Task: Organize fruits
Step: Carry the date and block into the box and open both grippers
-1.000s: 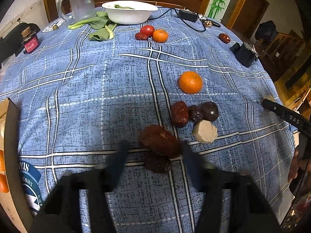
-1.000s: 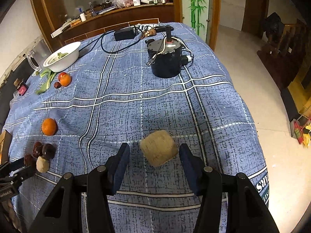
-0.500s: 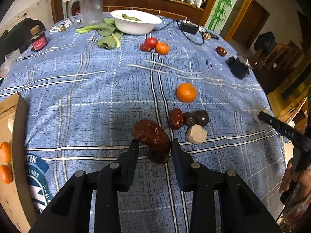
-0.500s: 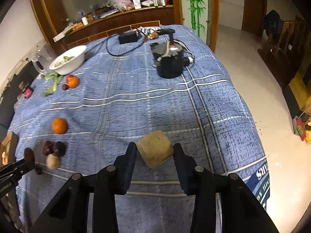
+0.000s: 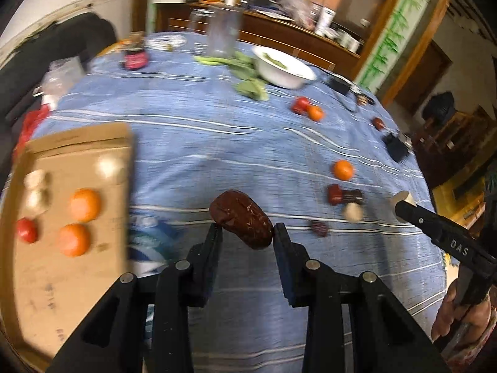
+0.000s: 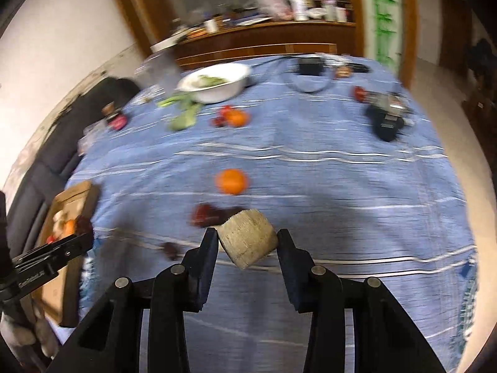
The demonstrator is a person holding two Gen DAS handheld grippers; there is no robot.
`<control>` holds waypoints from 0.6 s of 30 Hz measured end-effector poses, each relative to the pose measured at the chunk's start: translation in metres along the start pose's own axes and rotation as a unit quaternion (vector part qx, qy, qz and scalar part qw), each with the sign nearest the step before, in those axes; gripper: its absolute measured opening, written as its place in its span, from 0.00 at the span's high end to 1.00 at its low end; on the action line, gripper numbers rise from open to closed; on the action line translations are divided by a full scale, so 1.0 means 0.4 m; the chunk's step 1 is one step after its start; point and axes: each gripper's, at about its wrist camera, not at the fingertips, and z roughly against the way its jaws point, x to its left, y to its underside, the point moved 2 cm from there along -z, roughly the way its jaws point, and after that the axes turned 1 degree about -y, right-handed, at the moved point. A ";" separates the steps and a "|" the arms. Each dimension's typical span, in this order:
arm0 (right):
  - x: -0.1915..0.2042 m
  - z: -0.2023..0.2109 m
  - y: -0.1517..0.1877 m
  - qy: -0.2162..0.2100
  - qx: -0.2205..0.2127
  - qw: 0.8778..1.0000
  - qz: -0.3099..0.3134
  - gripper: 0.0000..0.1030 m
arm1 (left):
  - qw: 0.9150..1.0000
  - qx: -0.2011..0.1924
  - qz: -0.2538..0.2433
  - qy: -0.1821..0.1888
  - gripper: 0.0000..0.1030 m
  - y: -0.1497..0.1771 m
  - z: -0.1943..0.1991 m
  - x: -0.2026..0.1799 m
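Both grippers lifted: left (image 5: 247,233) w/ wrinkled brown fruit (image 5: 240,219), prob. date.

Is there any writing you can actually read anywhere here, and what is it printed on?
"DAS": white letters on the black arm of the right claw, seen from the left wrist view.
Pale lettering on the arm of the left claw, right wrist view: too blurred to read.
White print on the dark blue patch of the tablecloth: blurred.
Marks on the cardboard tray: too faint.
Bottles on the sideboard: unreadable.
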 end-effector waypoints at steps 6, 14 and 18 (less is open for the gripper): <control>0.256 -0.059 0.018 -0.071 0.026 0.995 0.058 0.59 | 0.997 -0.003 0.052 -0.049 0.68 0.028 0.065 0.201; 0.560 -0.144 0.065 -0.151 0.068 0.979 0.115 0.59 | 0.990 0.016 0.099 -0.102 0.68 0.067 0.099 0.426; 0.658 -0.199 0.104 -0.156 0.090 0.973 0.144 0.58 | 0.987 0.033 0.110 -0.109 0.68 0.080 0.086 0.496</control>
